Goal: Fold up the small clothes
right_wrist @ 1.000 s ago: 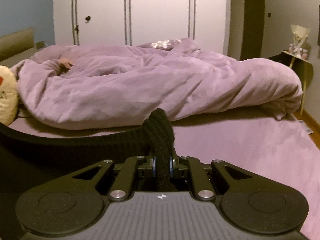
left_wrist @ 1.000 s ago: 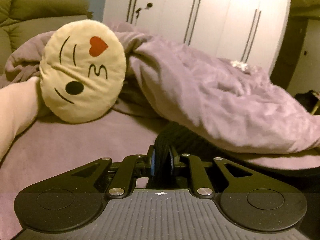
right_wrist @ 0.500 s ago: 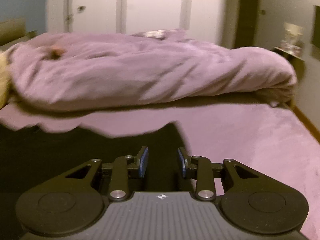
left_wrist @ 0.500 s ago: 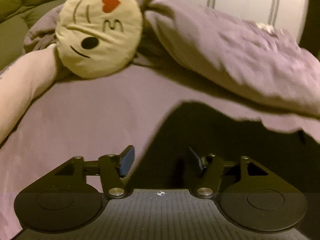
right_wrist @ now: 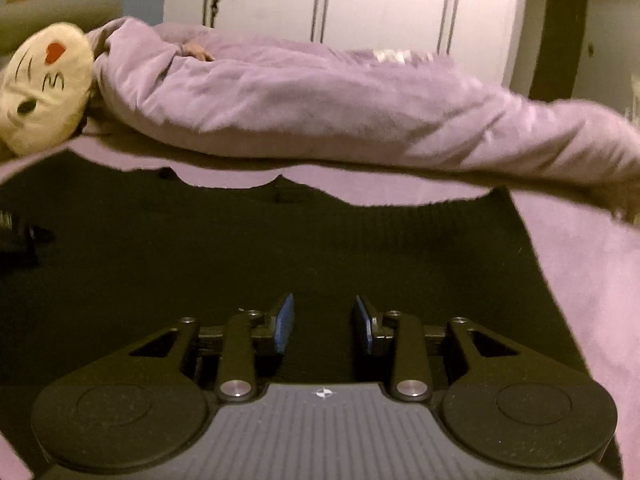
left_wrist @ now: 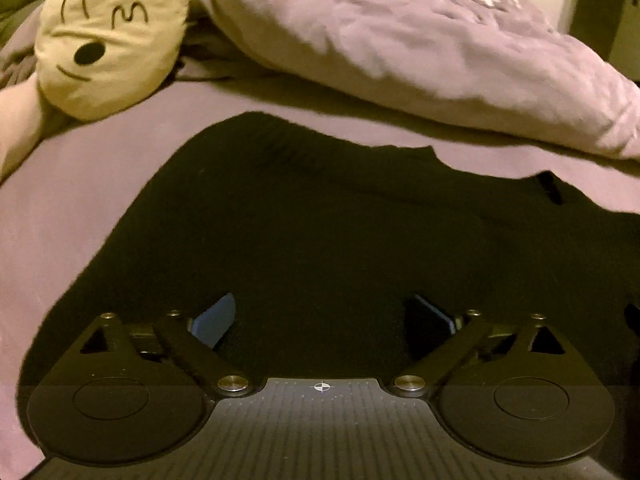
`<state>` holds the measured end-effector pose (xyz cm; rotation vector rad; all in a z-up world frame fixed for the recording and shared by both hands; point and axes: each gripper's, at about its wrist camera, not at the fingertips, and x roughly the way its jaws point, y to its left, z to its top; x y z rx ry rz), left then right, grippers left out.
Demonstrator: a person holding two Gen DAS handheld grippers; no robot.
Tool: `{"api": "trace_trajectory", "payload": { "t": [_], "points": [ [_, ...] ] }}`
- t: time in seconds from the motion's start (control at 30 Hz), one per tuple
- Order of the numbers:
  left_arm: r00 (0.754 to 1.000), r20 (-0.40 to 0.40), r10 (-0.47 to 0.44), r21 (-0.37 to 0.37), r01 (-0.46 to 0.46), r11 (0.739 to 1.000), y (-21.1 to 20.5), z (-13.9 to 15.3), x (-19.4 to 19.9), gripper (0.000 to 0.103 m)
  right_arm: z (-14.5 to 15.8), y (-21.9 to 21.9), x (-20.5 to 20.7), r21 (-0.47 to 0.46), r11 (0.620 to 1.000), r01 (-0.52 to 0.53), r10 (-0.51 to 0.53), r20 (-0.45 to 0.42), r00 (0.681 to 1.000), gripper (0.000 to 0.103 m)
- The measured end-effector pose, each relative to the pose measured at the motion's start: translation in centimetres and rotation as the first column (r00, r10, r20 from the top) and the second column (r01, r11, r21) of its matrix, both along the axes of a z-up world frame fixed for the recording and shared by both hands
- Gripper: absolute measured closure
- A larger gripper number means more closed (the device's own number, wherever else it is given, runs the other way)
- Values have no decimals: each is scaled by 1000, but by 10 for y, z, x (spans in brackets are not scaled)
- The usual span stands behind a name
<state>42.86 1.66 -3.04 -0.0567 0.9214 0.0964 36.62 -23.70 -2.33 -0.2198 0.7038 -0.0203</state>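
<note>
Right under your two grippers lies the black knit garment (left_wrist: 320, 216), spread flat on the purple bed sheet (left_wrist: 60, 208). Your left gripper (left_wrist: 320, 320) has its jaws spread very wide; they have just been opening, and the black cloth lies below them, not pinched by the blue pads (left_wrist: 214, 320). Your right gripper (right_wrist: 323, 324) has its jaws only a little apart; they have just opened too, and its pads do not press the cloth either. So both are open and hold nothing. The garment's long side runs left to right across the bed, from one gripper over to the other, and it reaches away from you toward the far side of the bed. Each gripper is over its own end of the garment, so neither one looks nearer than the other. In the right wrist view the garment's right edge runs close beside the right gripper, with bare sheet past it. The cloth looks soft, thick and floppy, with a ribbed band and a wavy far edge. It will bend and sag if you lift it. Past that edge is a strip of bare sheet, then a puffy purple duvet (right_wrist: 320, 104) in a long heap. At the far left leans a round yellow cushion (left_wrist: 108, 36) with a winking face and a red heart. Farthest away stand white wardrobe doors (right_wrist: 380, 0).
</note>
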Motion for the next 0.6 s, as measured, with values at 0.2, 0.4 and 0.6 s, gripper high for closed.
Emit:
{"api": "trace_trajectory", "payload": {
  "t": [0.2, 0.4, 0.6],
  "points": [
    [1000, 3, -24, 25, 24, 999, 2, -5, 5, 0, -2, -18, -5, -33, 999, 4, -3, 34, 999, 62],
    [1000, 4, -31, 29, 30, 999, 3, -5, 7, 0, 1, -42, -10, 2, 997, 81, -81, 39, 996, 44],
    [999, 22, -45, 10, 45, 999, 12, -7, 4, 0, 4, -57, -19, -13, 992, 127, -126, 46, 991, 45]
  ]
}}
